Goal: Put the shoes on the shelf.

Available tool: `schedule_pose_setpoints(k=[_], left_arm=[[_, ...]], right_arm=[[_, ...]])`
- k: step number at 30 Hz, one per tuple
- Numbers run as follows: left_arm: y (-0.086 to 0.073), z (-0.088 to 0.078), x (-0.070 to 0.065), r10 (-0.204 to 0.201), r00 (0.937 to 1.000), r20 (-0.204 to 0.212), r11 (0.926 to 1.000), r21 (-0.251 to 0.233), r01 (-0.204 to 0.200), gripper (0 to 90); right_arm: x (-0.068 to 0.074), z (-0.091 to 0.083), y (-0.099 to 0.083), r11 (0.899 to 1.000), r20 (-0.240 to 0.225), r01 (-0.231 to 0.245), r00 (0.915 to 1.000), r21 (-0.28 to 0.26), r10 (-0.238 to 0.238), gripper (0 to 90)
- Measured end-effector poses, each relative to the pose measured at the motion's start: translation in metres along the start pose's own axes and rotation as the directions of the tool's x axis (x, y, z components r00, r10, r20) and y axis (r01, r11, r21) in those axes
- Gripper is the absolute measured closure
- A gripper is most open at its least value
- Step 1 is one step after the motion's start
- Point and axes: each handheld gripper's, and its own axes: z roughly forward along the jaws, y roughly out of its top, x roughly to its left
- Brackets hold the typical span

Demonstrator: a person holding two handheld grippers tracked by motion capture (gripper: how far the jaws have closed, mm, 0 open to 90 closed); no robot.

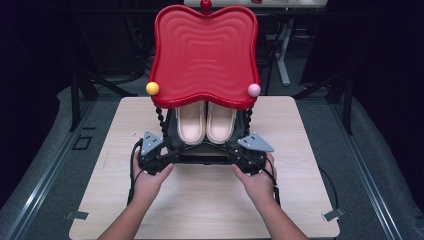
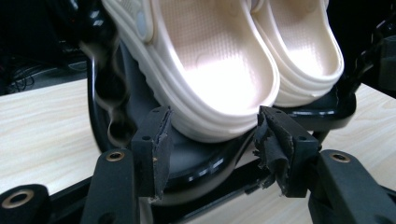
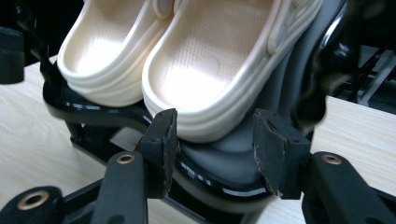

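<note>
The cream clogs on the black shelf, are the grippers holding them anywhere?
No. Both the left gripper and the right gripper stand open at the clogs' heels.

Right gripper [image 3: 212,154], jaws apart, facing two cream clogs [image 3: 205,60] side by side on glossy black rack shelf [image 3: 93,112], wooden table [image 3: 28,126] beneath.

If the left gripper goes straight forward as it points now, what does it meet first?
Most likely the heel of the left clog, which lies just ahead between the open left gripper jaws, above the black shelf.
</note>
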Motion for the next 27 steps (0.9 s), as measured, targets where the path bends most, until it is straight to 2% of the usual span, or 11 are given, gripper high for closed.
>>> schedule_pose_setpoints(k=[2, 7, 10, 13, 15, 18, 25, 27], left_arm=[[-0.005, -0.004, 0.001, 0.000, 1.0000, 0.000, 1.0000, 0.006, 0.000, 46.0], [-0.019, -0.014, 0.004, 0.003, 1.0000, -0.004, 0.9998, 0.020, -0.003, 45.5], [-0.026, -0.018, 0.007, -0.003, 1.0000, -0.004, 0.9996, 0.028, 0.003, 45.1], [-0.034, -0.023, 0.009, -0.003, 1.0000, -0.008, 0.9995, 0.032, 0.003, 44.8], [-0.038, -0.026, 0.011, 0.001, 0.9999, -0.010, 0.9987, 0.051, -0.001, 44.8], [-0.043, -0.030, 0.013, -0.003, 0.9999, -0.010, 0.9988, 0.048, 0.003, 44.8], [-0.059, -0.039, 0.018, -0.006, 0.9999, -0.015, 0.9986, 0.052, 0.006, 43.5], [-0.063, -0.043, 0.020, -0.008, 0.9999, -0.015, 0.9988, 0.049, 0.009, 42.9]], right_arm=[[-0.001, -0.005, -0.004, 1.000, 0.002, 0.006, 1.0000, 0.004, -0.006, 49.9], [0.002, -0.018, -0.018, 0.998, 0.014, 0.064, 0.9979, 0.009, -0.064, 49.9], [0.002, -0.023, -0.027, 0.997, 0.013, 0.076, 0.9970, 0.017, -0.076, 49.7], [0.001, -0.026, -0.036, 0.998, 0.012, 0.064, 0.9979, 0.023, -0.064, 49.4], [-0.001, -0.029, -0.040, 0.998, 0.014, 0.060, 0.9981, 0.026, -0.060, 49.3], [-0.003, -0.031, -0.047, 0.998, 0.014, 0.053, 0.9985, 0.024, -0.053, 49.3], [-0.006, -0.036, -0.062, 0.998, 0.013, 0.041, 0.9990, 0.057, -0.042, 49.2], [-0.006, -0.038, -0.064, 0.998, 0.013, 0.033, 0.9994, 0.048, -0.033, 48.6]])
